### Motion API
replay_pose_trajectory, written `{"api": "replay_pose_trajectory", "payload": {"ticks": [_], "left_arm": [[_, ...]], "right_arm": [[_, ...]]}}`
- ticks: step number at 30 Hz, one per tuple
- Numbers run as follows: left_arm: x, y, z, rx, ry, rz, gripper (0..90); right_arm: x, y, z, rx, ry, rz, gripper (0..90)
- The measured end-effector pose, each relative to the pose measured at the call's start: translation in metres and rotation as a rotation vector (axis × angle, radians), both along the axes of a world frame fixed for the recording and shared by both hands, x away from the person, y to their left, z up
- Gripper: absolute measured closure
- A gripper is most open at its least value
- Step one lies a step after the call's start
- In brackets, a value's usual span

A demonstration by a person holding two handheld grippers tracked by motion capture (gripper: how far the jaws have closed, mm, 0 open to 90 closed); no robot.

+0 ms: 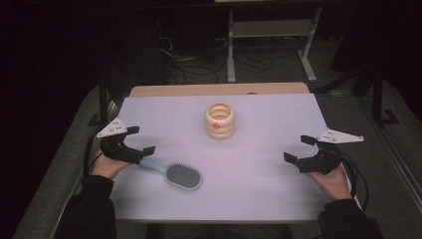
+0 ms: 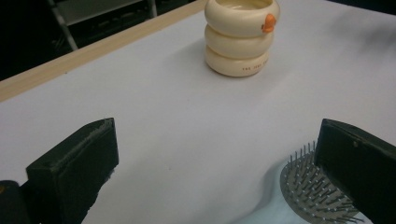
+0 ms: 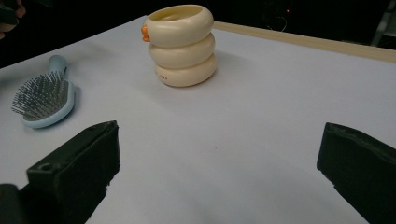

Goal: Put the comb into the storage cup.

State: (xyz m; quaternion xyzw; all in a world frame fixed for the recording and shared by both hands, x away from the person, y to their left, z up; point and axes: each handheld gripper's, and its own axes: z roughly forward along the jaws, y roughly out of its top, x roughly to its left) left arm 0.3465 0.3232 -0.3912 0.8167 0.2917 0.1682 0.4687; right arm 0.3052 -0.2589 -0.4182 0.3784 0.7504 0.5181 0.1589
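A cream holder [image 1: 220, 121] made of three stacked rings, with an orange spot on its top ring, stands upright at the table's middle back. It also shows in the left gripper view [image 2: 240, 39] and the right gripper view [image 3: 182, 44]. A light blue hairbrush [image 1: 181, 175] lies bristles up at the front left, its handle pointing left. My left gripper [image 1: 141, 140] is open, with nothing between its jaws, right by the handle's end; the brush head [image 2: 313, 191] shows beside its right jaw. My right gripper [image 1: 298, 149] is open and empty at the right side, with the brush [image 3: 44, 98] far off.
The white table top [image 1: 278, 114] has a wooden strip [image 1: 219, 89] along its far edge. Beyond it stand a metal frame [image 1: 271, 30] and cables on the dark floor [image 1: 199, 64]. Bare surface lies between the two grippers.
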Motion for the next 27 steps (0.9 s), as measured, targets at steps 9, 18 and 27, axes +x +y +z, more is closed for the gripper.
{"api": "replay_pose_trajectory", "payload": {"ticks": [9,18,27], "left_arm": [[0.009,-0.014,-0.001,0.089,0.032,-0.061,0.0],[0.02,-0.011,-0.008,0.126,0.086,-0.051,0.0],[0.025,-0.008,-0.013,0.155,0.124,-0.056,6.2]], "right_arm": [[0.0,0.001,0.0,-0.004,0.001,0.004,0.0],[0.0,0.002,0.0,-0.01,0.005,0.007,0.0],[-0.001,0.001,0.0,-0.006,0.004,0.006,0.0]]}}
